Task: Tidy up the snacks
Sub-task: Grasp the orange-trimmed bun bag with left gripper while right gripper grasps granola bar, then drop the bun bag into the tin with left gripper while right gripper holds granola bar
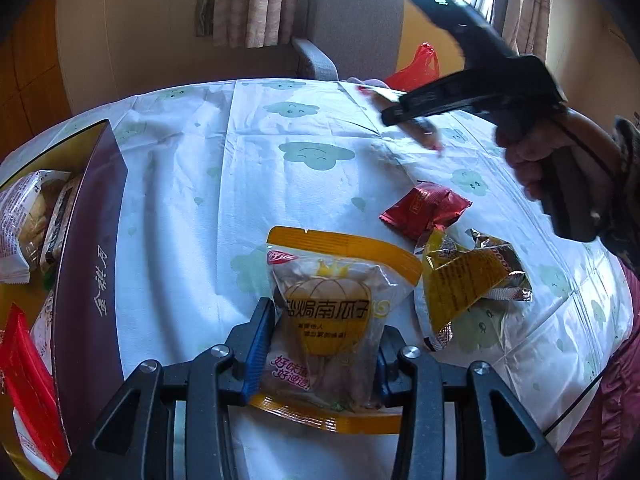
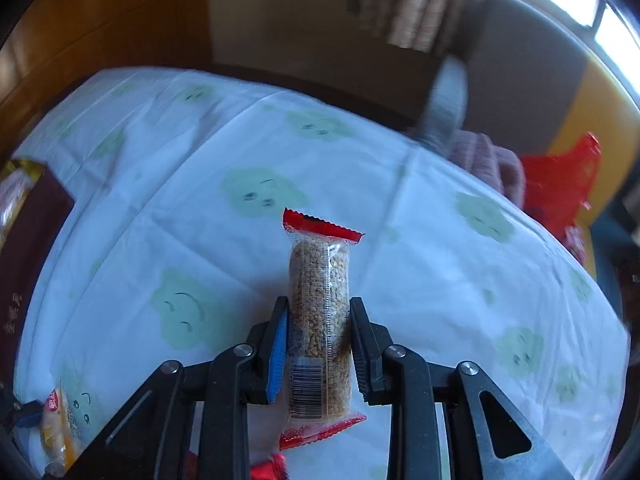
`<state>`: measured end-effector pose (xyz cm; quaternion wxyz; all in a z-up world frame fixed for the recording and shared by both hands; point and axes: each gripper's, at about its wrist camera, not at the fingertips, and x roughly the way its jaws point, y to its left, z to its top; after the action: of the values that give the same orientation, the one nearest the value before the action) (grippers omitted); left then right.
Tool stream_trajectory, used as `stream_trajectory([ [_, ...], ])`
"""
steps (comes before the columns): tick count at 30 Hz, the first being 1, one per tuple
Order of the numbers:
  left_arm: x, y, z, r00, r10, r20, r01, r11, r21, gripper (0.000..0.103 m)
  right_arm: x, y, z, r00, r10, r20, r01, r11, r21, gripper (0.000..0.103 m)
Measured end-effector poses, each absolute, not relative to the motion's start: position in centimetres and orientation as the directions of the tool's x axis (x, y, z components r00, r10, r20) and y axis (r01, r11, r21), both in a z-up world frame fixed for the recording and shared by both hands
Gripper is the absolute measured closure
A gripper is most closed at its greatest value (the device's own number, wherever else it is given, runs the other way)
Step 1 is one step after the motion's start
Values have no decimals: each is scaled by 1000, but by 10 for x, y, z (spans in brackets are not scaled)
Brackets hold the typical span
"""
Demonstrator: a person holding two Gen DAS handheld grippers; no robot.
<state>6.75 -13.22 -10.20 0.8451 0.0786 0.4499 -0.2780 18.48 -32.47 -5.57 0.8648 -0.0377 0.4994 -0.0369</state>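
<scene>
My left gripper (image 1: 326, 344) is shut on a clear, yellow-edged packet of pumpkin seeds (image 1: 336, 300), pads pressed on its two sides, just above the cloud-print tablecloth (image 1: 248, 152). My right gripper (image 2: 319, 320) is shut on a long grain bar (image 2: 319, 276) in a clear wrapper with red crimped ends, and the bar points away from the camera. In the left wrist view the right gripper (image 1: 400, 114) shows blurred over the far right of the table, held by a hand (image 1: 532, 156). A red packet (image 1: 426, 208) and a crumpled gold packet (image 1: 464, 276) lie to the right of the seed packet.
A dark maroon box (image 1: 88, 240) stands at the table's left edge with several wrapped snacks inside; it also shows in the right wrist view as the box (image 2: 28, 232). Behind the table are a grey armchair (image 1: 352, 24), a red plastic bag (image 1: 420, 66) and curtains.
</scene>
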Motion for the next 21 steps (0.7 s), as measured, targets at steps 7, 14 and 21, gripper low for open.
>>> stream_trajectory([
  [7, 65, -133, -101, 450, -389, -804, 538, 837, -103, 60, 112, -373, -48, 450, -116, -885, 199, 980, -28, 74],
  [14, 67, -138, -96, 445, -361, -820, 539, 839, -77, 64, 24, -364, -63, 445, -95, -890, 284, 958, 40, 74],
  [21, 48, -108, -47, 477, -433, -765, 549, 826, -126, 64, -2, -354, -79, 472, -133, -871, 318, 948, 27, 74],
])
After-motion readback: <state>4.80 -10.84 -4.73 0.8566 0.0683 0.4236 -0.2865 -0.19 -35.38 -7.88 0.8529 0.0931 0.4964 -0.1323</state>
